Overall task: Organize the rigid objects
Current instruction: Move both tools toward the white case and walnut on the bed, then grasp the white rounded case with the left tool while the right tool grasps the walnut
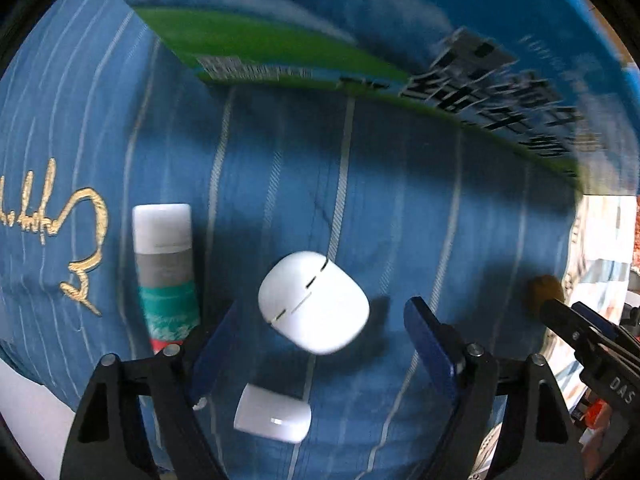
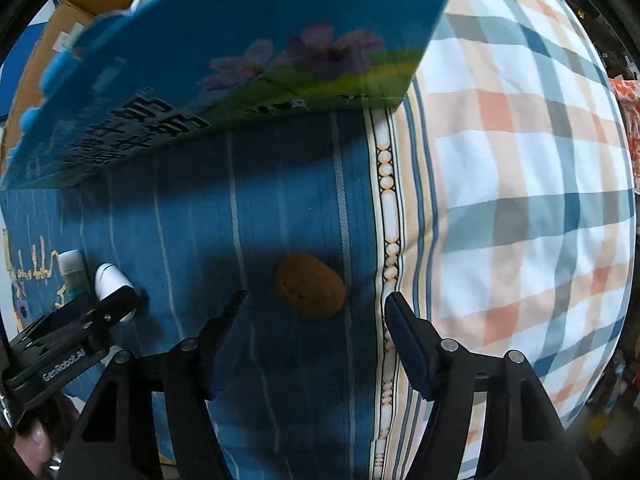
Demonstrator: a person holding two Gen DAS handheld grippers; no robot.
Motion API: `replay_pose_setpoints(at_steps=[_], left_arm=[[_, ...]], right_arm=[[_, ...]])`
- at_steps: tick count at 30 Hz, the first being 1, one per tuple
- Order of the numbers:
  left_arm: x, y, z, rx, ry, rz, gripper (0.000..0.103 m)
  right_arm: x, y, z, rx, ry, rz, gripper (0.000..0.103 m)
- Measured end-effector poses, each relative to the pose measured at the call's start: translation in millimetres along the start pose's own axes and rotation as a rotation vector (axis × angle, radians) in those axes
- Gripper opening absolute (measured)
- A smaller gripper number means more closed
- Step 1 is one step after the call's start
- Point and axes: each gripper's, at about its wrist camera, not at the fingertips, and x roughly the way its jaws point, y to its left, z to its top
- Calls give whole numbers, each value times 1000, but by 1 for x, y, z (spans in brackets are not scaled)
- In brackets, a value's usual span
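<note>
A blue striped bedspread (image 1: 400, 208) lies under both grippers, with a plaid blue, white and orange quilt (image 2: 520, 184) to the outer side of the right fingers. Beyond the fingertips of both grippers stands a large blue and green printed cardboard box (image 1: 320, 28); its top is cut off and its dark lettering is blurred and unreadable.

The left gripper (image 1: 320, 332) has its blue-padded fingers (image 1: 430, 340) spread wide, holding nothing. Between them, close to the tips, lies a rounded white plastic earbud case (image 1: 314, 302), apart from both pads. Nearer the gripper body, between the fingers, lies a smaller white plastic cap-like piece (image 1: 274, 414). Just outside the left finger lies a tube with white cap and grey and teal label (image 1: 166, 268), its lower end hidden behind the gripper.

The right gripper (image 2: 316, 312) also stands wide open and empty. A brown oval wrinkled object, like a walnut (image 2: 311, 286), rests on the bedspread just ahead of the gap between its fingertips, touching neither. The left view shows it only as a blur.
</note>
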Motion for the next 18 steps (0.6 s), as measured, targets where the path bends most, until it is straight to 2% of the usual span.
replay_pose_setpoints(at_steps=[2, 5, 7, 9, 11, 18], left_arm=[[7, 0, 1, 0, 12, 12, 82], [16, 1, 2, -5, 25, 24, 79], [15, 0, -1, 1, 4, 36, 76], [13, -2, -2, 5, -10, 43, 64], [11, -6, -4, 14, -27, 46, 55], [4, -11, -12, 16, -50, 50, 55]], right_arm=[[6, 3, 2, 0, 9, -2, 69], [15, 5, 3, -3, 23, -10, 59], [22, 7, 1, -2, 41, -8, 54], [30, 9, -2, -1, 61, -7, 43], [35, 12, -5, -3, 68, -14, 43], [42, 30, -20, -43, 63, -41, 42]])
